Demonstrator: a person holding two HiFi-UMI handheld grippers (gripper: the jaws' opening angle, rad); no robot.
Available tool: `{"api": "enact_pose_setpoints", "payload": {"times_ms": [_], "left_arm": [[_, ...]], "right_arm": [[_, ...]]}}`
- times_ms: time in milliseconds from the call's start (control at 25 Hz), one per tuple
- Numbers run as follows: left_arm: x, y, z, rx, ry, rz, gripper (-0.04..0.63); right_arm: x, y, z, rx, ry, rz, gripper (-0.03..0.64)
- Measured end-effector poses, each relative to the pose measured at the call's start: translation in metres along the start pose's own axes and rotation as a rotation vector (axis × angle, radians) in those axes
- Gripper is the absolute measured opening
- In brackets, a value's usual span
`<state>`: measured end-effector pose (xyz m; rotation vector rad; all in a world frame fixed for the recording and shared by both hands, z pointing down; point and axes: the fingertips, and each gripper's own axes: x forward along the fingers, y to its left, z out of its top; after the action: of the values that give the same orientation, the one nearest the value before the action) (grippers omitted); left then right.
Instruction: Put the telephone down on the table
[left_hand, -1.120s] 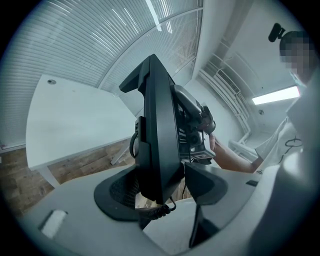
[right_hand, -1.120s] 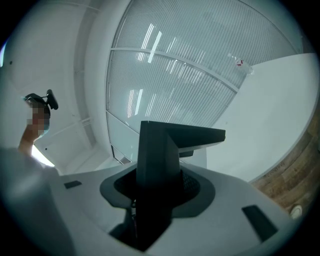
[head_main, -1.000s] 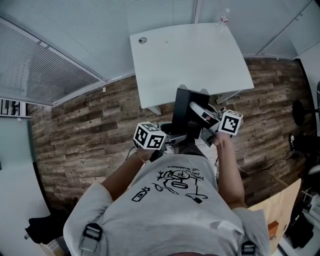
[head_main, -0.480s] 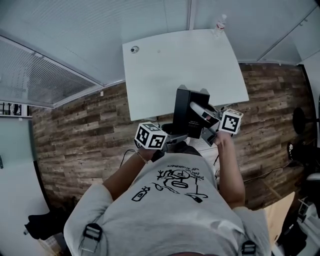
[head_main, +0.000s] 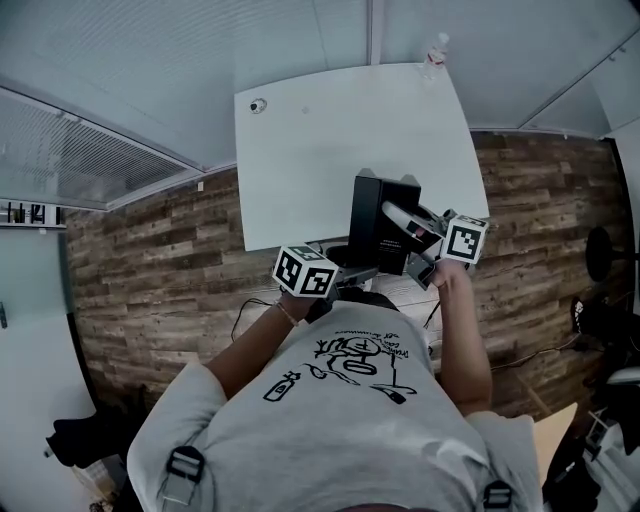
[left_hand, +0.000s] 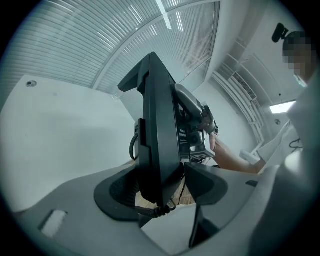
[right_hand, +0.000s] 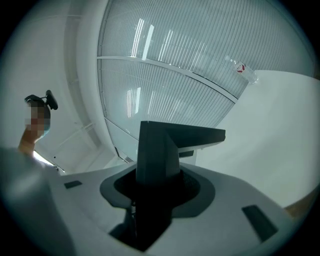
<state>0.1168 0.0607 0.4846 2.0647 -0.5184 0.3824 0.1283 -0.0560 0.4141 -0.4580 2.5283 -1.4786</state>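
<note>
Where the head view looks down over the person's grey shirt (head_main: 340, 420), the black telephone (head_main: 383, 228) is seen held up on edge in front of the chest, at the near edge of the white table (head_main: 330, 150). It is gripped from both sides: the left gripper (head_main: 345, 272) is closed on its lower left part, and the right gripper (head_main: 422, 262) is closed on its right side, by the pale handset (head_main: 405, 222). A clear bottle (head_main: 436, 46) is seen at the table's far edge and a small round object (head_main: 258, 105) near its far left corner. Brown wooden floor (head_main: 160, 270) is shown around the table.

In the left gripper view, the telephone (left_hand: 157, 125) is seen edge-on and upright, clamped between the two jaws of the left gripper (left_hand: 161, 187), both pads being pressed against its body. A coiled cord (left_hand: 156, 210) is seen hanging at its lower end, with wooden floor showing just beneath it, so the telephone is not set down. The table (left_hand: 55, 130) is spread out to the left, and a hand (left_hand: 222, 152) is visible beyond the telephone.

In the right gripper view, the dark body of the telephone (right_hand: 160, 145) is shown rising from between the jaws of the right gripper (right_hand: 156, 192), which are closed against it. The table (right_hand: 270, 135) and the bottle (right_hand: 244, 70) are seen to the right.
</note>
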Motion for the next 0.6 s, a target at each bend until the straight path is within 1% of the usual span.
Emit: {"api": "enact_pose_setpoints", "payload": {"times_ms": [80,120,320,480,600], "left_arm": [[0.003,0.018,0.02,-0.024,0.001,-0.002,0.279],[0.005,0.021,0.022,-0.031,-0.001,-0.003,0.279],[0.007,0.023,0.018,-0.034,-0.007,0.001,0.279],[0.01,0.019,0.015,-0.032,-0.016,0.012,0.279],[0.014,0.011,0.009,-0.036,-0.029,0.025,0.279]], "right_arm": [[0.015,-0.018,0.017,0.015,0.01,-0.011,0.153],[0.017,-0.022,0.019,0.019,0.012,-0.011,0.153],[0.015,-0.025,0.014,0.018,0.02,-0.006,0.153],[0.014,-0.017,0.01,0.046,0.018,0.046,0.153],[0.004,-0.014,0.006,0.018,0.038,0.04,0.153]]}}
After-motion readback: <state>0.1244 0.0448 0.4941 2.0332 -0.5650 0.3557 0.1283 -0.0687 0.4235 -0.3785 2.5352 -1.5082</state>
